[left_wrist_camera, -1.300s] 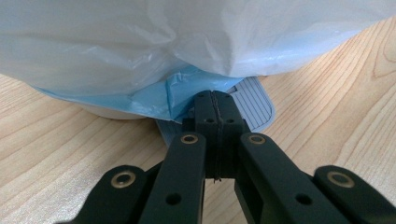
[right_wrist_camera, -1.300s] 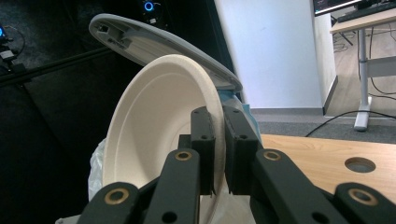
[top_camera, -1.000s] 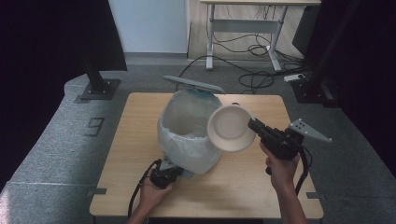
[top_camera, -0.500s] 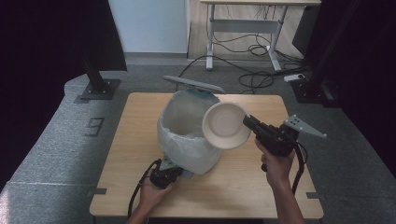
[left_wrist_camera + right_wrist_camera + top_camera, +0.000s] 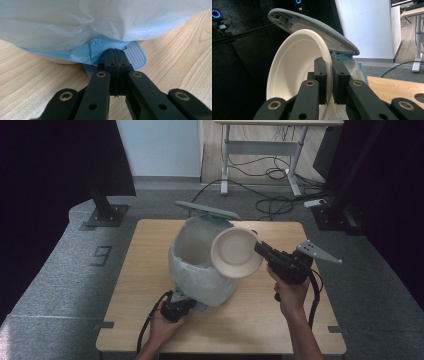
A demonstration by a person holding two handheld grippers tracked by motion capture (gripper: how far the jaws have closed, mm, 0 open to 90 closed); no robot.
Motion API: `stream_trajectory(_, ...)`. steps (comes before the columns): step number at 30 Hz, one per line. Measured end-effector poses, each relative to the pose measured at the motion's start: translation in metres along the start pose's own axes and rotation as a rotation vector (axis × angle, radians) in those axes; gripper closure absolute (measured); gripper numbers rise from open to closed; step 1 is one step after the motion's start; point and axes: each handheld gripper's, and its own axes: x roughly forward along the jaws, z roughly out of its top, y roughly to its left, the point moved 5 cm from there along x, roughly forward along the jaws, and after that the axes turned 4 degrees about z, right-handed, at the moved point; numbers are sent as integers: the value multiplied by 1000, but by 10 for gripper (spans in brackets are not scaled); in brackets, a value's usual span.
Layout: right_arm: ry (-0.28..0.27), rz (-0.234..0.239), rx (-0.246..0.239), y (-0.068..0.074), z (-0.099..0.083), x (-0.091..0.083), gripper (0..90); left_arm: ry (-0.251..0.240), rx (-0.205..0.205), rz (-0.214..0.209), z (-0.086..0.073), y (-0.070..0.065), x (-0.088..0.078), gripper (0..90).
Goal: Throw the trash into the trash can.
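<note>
Left gripper (image 5: 186,300) clenched, pressing down the bin's pedal (image 5: 136,53) at the tabletop (image 5: 145,270) front, holding lid (image 5: 207,210) raised. Lined bin (image 5: 200,265) open in the middle. Right gripper (image 5: 260,247) clamped on the paper bowl's (image 5: 235,252) rim, bowl tilted on edge above the bin mouth, opening directly below-left.

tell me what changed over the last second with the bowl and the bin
The right gripper has carried the paper bowl, pinched at its rim, a little leftward, so it now hangs tilted further over the open mouth of the lined bin. The left gripper stays shut, pressing the pedal at the bin's base. The lid stays raised; the bin has not shifted on the table.
</note>
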Motion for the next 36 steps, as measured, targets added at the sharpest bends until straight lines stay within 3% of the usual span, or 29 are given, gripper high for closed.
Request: stream_trajectory(36, 17, 38, -4, 16, 9, 36, 832, -3, 3, 0, 0, 0, 0, 900)
